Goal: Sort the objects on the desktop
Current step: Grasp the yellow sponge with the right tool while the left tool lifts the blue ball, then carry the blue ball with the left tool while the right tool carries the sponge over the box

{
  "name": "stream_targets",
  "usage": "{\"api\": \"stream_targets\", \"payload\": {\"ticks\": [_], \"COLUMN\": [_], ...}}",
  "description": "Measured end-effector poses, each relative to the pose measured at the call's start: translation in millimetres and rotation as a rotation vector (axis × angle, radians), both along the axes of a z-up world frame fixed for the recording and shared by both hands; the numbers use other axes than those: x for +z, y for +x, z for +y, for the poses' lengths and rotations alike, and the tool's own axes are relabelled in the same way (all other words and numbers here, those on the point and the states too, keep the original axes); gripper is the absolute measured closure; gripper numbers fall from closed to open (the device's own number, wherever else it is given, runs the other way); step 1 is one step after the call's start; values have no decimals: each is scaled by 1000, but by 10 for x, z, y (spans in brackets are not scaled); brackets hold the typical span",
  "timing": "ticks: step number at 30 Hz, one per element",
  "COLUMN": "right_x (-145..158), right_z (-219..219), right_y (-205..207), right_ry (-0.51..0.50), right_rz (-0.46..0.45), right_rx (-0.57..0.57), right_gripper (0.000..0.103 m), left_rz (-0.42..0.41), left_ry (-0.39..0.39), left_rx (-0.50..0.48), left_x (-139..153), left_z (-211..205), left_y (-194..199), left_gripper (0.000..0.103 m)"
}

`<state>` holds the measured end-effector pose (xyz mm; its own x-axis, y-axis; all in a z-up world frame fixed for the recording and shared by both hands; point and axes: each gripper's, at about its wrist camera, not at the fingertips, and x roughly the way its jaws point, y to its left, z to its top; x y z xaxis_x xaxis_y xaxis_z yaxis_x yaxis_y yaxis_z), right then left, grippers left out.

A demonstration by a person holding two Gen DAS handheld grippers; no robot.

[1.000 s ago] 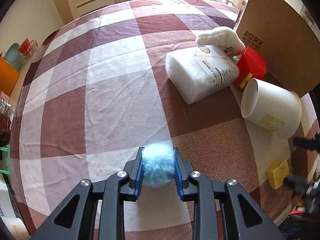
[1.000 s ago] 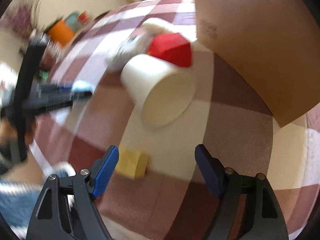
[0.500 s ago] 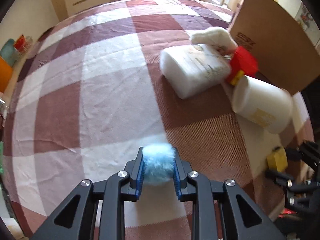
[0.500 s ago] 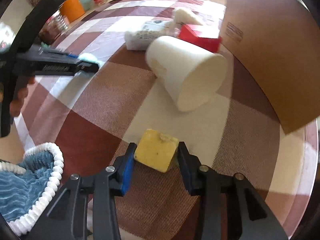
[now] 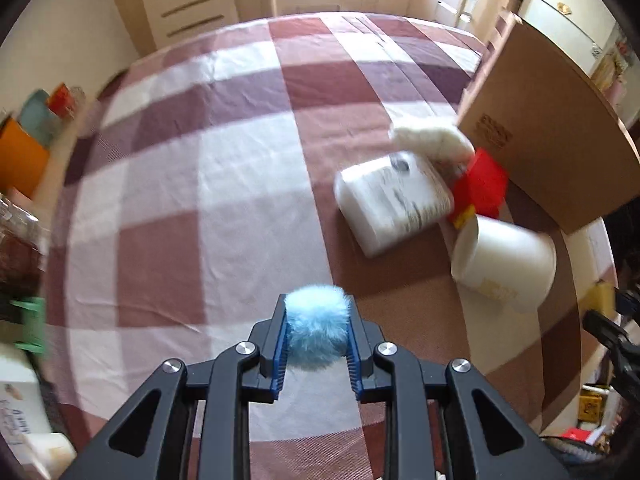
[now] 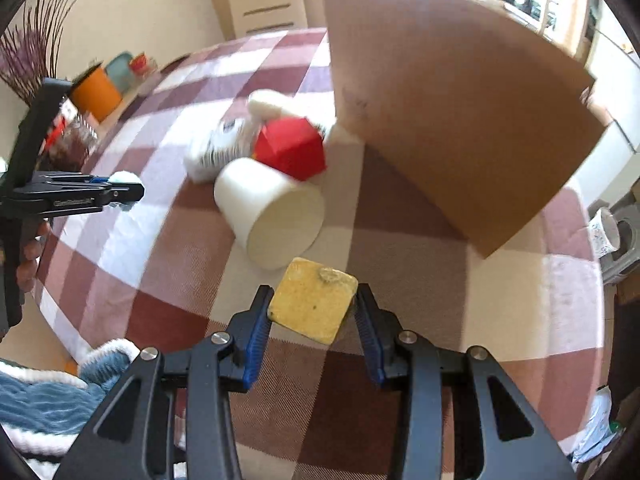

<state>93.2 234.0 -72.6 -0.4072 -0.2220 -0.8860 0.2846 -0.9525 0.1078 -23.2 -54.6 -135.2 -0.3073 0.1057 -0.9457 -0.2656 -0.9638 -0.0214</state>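
My left gripper (image 5: 317,334) is shut on a fluffy light-blue pom-pom (image 5: 317,326), held above the checked tablecloth (image 5: 224,184). My right gripper (image 6: 314,312) is shut on a yellow sponge block (image 6: 312,300), lifted off the cloth. In the right wrist view the left gripper (image 6: 132,192) shows at the left with the pom-pom (image 6: 125,178) at its tip. A white paper cup (image 6: 272,212) lies on its side beside a red box (image 6: 290,152), a white packet (image 5: 394,204) and a white plush thing (image 5: 432,140).
A large cardboard box (image 6: 448,120) stands at the right, close behind the red box. An orange pot (image 6: 96,92) and small containers sit at the far left edge. A blue knitted cloth (image 6: 44,396) lies at the lower left, off the table.
The right gripper closed on the yellow sponge and lifted it off the cloth. The left gripper rose with the pom-pom still held.
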Motion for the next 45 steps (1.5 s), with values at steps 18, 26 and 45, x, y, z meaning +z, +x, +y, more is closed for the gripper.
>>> {"api": "stream_targets", "payload": {"ticks": [18,26,45], "right_x": [1313,1838,1844], "right_z": [674,705,755], "right_y": [-333,-450,-820], "right_ry": [-60,-72,-66], "right_rz": [210,331,340], "right_rx": [-285,-326,-390], "right_gripper": [61,61,61], "left_rz": [110,159,106], "left_ry": [126,132,48], "left_rx": [-173,-265,-359], "left_x": [1291,1756,1685], "left_z": [1141,1606,2106], "left_y": [-481,-611,-860], "left_gripper": [79,79,79]}}
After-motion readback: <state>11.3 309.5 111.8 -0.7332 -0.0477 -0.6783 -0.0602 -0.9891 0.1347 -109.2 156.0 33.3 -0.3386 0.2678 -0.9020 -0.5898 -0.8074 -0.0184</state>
